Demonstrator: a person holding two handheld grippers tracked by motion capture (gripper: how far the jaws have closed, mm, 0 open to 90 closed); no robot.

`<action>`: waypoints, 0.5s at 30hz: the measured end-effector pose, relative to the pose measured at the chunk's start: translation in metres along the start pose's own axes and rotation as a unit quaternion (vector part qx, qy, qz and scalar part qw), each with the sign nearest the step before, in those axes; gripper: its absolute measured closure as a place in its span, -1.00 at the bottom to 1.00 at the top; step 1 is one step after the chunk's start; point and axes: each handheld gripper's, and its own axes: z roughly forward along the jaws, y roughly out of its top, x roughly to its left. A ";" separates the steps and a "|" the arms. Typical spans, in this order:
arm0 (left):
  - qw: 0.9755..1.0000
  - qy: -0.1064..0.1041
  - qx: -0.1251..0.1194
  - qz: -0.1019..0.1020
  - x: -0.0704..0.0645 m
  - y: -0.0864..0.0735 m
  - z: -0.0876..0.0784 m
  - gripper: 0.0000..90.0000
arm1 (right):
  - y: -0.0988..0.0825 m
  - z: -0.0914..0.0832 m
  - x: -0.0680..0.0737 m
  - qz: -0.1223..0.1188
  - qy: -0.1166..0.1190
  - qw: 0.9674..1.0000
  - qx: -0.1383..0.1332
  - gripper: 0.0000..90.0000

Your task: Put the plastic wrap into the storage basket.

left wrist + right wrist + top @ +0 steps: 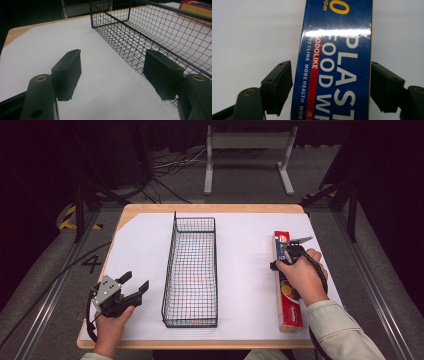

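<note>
My right gripper (pixel 331 86) straddles the box (pixel 335 62), jaws apart, seemingly touching both sides | my left gripper (pixel 112 72) spread wide beside the basket (pixel 160 32) over the counter (pixel 145 212)

Long box (pixel 334 62): deep blue face, big white lettering, a narrow red stripe with white letters, yellow numerals at the far end, pale cream edge. Seen from above (pixel 287 285): red ends, a yellow and red round patch near the middle. Wire basket (pixel 190 270): black, open square grid throughout. Paper sheet (pixel 245 285): plain white. Table (pixel 210 208): light wood edge. Right gripper (pixel 331 85): black pads, brass-coloured rivets. Left gripper (pixel 134 283): black, grey top plate. Sleeve (pixel 345 330): pale beige.
</note>
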 end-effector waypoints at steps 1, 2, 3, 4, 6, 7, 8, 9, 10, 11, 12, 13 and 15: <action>1.000 0.001 0.000 -0.001 0.000 0.000 0.000 -0.31 | 0.000 0.000 0.000 0.000 0.000 1.000 0.000 -0.42; 1.000 0.001 -0.001 -0.001 0.000 0.000 0.000 -0.30 | 0.000 0.001 0.001 0.002 -0.005 1.000 0.017 -0.36; 1.000 0.002 0.000 -0.001 0.000 0.000 0.000 -0.30 | 0.000 0.002 0.001 0.003 -0.008 1.000 0.022 -0.34; 1.000 0.002 0.000 -0.001 0.000 0.000 0.000 -0.30 | 0.000 0.002 0.002 0.004 -0.013 1.000 0.027 -0.32; 1.000 0.005 0.002 -0.002 0.000 0.000 0.001 -0.30 | 0.000 0.004 0.003 0.004 -0.018 0.999 0.033 -0.29; 1.000 0.007 0.002 -0.002 0.000 0.000 0.001 -0.29 | 0.000 0.005 0.004 0.005 -0.023 0.999 0.037 -0.25; 1.000 0.006 0.005 -0.005 -0.001 -0.001 0.003 -0.29 | 0.000 0.006 0.005 0.008 -0.027 0.999 0.042 -0.25; 1.000 0.004 0.005 -0.005 -0.001 -0.001 0.003 -0.29 | 0.000 0.007 0.005 0.010 -0.029 0.998 0.046 -0.23; 1.000 0.004 0.006 -0.003 -0.002 -0.002 0.004 -0.29 | 0.001 0.007 0.005 0.011 -0.032 0.998 0.050 -0.21; 1.000 0.004 0.006 -0.001 -0.002 -0.002 0.004 -0.29 | 0.002 0.007 0.005 0.013 -0.032 0.998 0.053 -0.19; 1.000 0.003 0.006 -0.001 -0.002 -0.002 0.004 -0.29 | 0.002 0.007 0.006 0.015 -0.033 0.998 0.054 -0.16; 1.000 0.003 0.006 -0.001 -0.002 -0.002 0.004 -0.29 | 0.002 0.007 0.006 0.015 -0.033 0.998 0.054 -0.16; 1.000 0.001 0.004 -0.003 -0.003 -0.002 0.004 -0.29 | 0.003 0.006 0.007 0.020 -0.036 0.997 0.062 -0.14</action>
